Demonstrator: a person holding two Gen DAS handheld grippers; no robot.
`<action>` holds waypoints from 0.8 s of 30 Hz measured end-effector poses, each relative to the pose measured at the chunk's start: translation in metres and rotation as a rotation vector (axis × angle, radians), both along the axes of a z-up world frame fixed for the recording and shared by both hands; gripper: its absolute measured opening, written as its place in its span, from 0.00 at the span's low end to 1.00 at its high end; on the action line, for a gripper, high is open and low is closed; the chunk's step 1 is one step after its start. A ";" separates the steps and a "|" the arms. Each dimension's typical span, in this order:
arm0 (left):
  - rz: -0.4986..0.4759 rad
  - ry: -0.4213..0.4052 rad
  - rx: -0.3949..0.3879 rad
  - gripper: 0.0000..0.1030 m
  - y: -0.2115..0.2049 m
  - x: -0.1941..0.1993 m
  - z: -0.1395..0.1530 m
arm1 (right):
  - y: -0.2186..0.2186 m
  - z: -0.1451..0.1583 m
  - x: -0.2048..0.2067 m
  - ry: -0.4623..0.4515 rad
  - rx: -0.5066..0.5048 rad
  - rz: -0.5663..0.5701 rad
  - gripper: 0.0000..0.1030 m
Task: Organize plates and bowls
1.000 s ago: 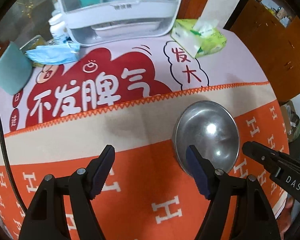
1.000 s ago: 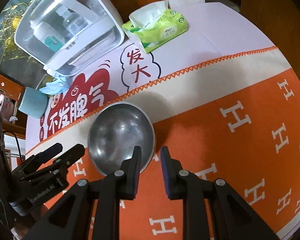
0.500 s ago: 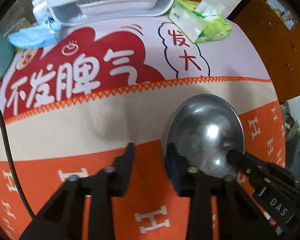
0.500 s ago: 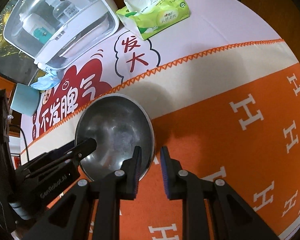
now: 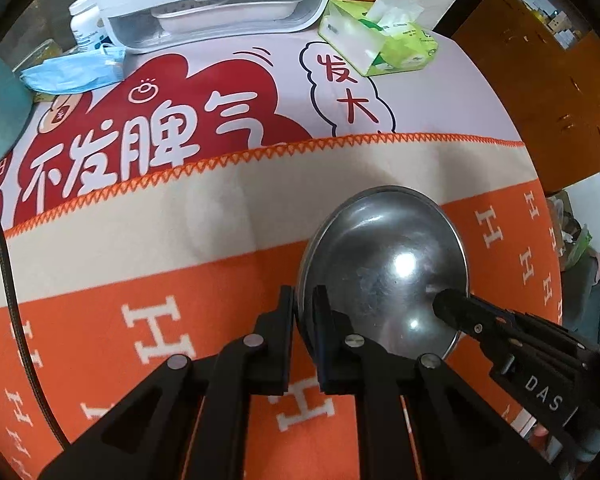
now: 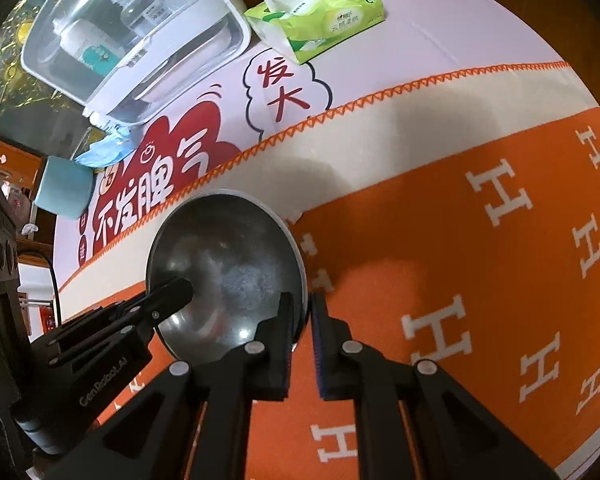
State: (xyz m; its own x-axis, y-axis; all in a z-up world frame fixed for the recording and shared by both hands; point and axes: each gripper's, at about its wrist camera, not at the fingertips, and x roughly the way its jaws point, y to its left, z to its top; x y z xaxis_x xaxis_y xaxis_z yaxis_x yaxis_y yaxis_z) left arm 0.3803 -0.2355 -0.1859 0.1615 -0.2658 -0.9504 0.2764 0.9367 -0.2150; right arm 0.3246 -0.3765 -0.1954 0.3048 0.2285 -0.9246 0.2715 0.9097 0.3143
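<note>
A steel bowl (image 5: pixel 384 268) sits on the orange band of a cloth (image 5: pixel 140 320) that covers the worktop, close to the cloth's cream stripe and its zigzag orange stitching.

The left hand-held gripper (image 5: pixel 304 312) points steeply down at the bowl's left edge. Its jaws are drawn almost together, with the thin rim of the bowl pinched between them: one finger stands outside the bowl over the orange cloth, the other inside against the bowl's inner wall.

The right hand-held gripper (image 6: pixel 302 312) does the same on the opposite edge. In the right wrist view its jaws are nearly closed on the rim, the left finger inside the bowl and the right finger outside over the cloth. So the bowl is gripped at two sides of its rim, one hand-held gripper on each. Whether its base is touching the cloth or raised off it cannot be told from these views.

Each camera also catches the other tool: the right one reaches in from the lower right of the left wrist view, its tip over the bowl's inside.

Farther back, beyond the cloth's edge, lies a printed mat with red and white characters (image 5: pixel 148 140). Behind it stand a white dish rack with a clear cover (image 5: pixel 212 4), a green tissue pack (image 5: pixel 380 40), a blue face mask (image 5: pixel 72 76) and a teal cup (image 6: pixel 62 188).
</note>
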 end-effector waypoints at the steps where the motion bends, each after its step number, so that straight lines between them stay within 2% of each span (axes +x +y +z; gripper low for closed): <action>1: -0.002 -0.004 0.004 0.07 0.001 -0.004 0.002 | 0.002 0.001 -0.003 -0.001 0.000 0.004 0.08; 13: -0.019 -0.050 0.045 0.08 0.026 -0.054 0.036 | 0.022 0.023 -0.039 -0.025 0.031 0.059 0.07; 24: 0.000 -0.123 0.051 0.09 0.062 -0.119 0.089 | 0.052 0.067 -0.087 -0.091 0.049 0.141 0.07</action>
State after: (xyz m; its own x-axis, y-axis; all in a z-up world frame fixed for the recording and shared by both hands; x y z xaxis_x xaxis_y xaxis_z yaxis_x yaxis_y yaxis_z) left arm 0.2609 -0.1731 -0.0971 0.2782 -0.2172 -0.9356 0.2974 0.9457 -0.1311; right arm 0.2374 -0.3243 -0.1281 0.3480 0.3188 -0.8816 0.1105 0.9199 0.3763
